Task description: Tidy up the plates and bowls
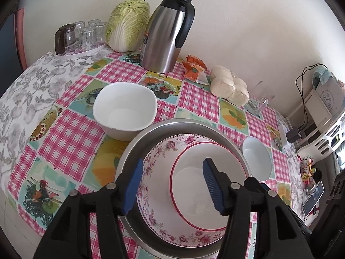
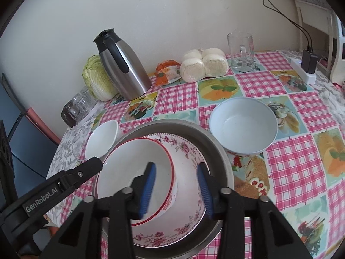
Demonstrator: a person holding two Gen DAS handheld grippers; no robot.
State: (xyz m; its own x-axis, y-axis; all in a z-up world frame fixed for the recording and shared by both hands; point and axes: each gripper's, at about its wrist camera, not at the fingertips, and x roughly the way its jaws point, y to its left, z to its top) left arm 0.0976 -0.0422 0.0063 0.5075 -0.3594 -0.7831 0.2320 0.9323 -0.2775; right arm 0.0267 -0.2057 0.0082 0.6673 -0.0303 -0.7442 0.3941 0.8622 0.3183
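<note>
Here both tongs hang over the nested stack near the bench's front edge: a red-rimmed bowl (image 1: 198,181) sits inside a floral bowl (image 1: 157,196), which sits inside a steel basin (image 1: 131,151). The left tongs (image 1: 172,185) stand open, one pad outside the red-rimmed bowl's left wall and one over its hollow, so that wall lies between the pads but neither presses on it. The right tongs (image 2: 176,190) are open too, straddling the bowl's right wall in the same loose way. Nothing is gripped.

Two bowls are still loose on the bench (image 1: 71,129). The square white bowl (image 1: 125,110) lies just beyond the basin on its left side, touching or nearly touching its rim, ahead of the left tongs and a little to their left. The round pale bowl (image 2: 243,127) stands just beside the basin on the right, ahead of the right tongs and to their right. So the likely next pick splits by side: left hand for the square bowl, right hand for the round one. Each is an upright, open-mouthed bowl, so a grip across its near rim looks the natural one.
</note>
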